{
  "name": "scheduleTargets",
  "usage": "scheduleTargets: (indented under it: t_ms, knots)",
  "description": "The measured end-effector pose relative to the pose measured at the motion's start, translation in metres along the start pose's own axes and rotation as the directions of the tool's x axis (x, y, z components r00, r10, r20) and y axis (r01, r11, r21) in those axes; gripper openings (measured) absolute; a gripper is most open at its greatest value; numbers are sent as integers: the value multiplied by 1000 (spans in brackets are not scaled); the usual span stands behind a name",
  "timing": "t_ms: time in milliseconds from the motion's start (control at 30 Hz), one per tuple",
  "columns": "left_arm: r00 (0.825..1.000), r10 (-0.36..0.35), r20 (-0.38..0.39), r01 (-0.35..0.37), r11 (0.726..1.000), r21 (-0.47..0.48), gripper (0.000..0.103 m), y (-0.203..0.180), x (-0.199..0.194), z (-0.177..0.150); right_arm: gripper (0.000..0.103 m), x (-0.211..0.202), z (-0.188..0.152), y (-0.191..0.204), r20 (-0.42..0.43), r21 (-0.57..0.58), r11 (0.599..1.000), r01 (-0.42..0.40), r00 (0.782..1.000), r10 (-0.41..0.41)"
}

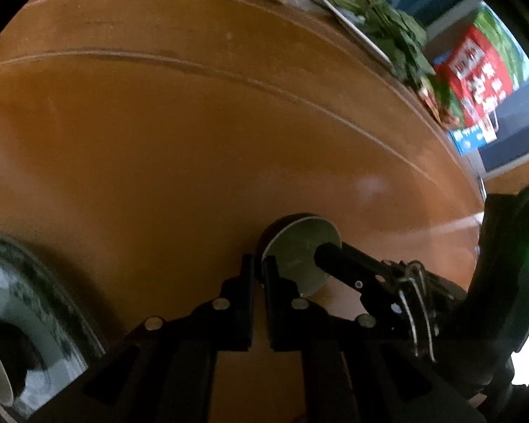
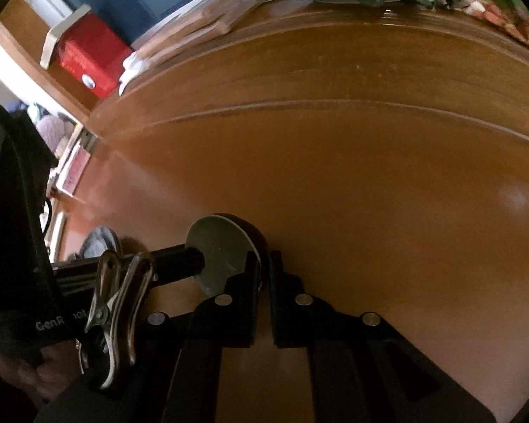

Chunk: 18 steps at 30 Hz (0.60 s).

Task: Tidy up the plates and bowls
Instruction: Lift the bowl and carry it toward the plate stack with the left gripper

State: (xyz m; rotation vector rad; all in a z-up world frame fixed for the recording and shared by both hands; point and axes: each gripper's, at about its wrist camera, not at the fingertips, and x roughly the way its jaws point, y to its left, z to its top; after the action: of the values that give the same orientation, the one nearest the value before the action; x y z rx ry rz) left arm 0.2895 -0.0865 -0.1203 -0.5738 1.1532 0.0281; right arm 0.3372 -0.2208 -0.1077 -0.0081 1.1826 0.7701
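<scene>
Both claws grip one small round dish (image 1: 301,257) low in the frame, just above the brown surface (image 1: 194,141). The left claw (image 1: 259,271) and right claw (image 2: 264,268) are clenched on opposite rims, probably to carry it steady.

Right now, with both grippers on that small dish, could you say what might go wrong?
The left gripper and right gripper pinch only the thin rim of the small dish; uneven pulls could drop it onto the table. The patterned plate sits close beside the left gripper and might be bumped.
</scene>
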Motion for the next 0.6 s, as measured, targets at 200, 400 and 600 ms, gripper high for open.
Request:
scheduleTargets:
  t_ms: [200, 400, 600]
  knots:
    - [999, -26, -42, 29, 998, 50, 5, -7, -5, -24, 7, -20, -32, 3, 2, 55, 998, 26, 1000, -26]
    - [997, -48, -56, 53, 994, 91, 5, -8, -16, -42, 7, -37, -59, 12, 12, 78, 995, 69, 997, -70]
    - [994, -56, -89, 64, 994, 90, 5, -1, -19, -71, 7, -37, -82, 20, -11, 101, 991, 87, 996, -86]
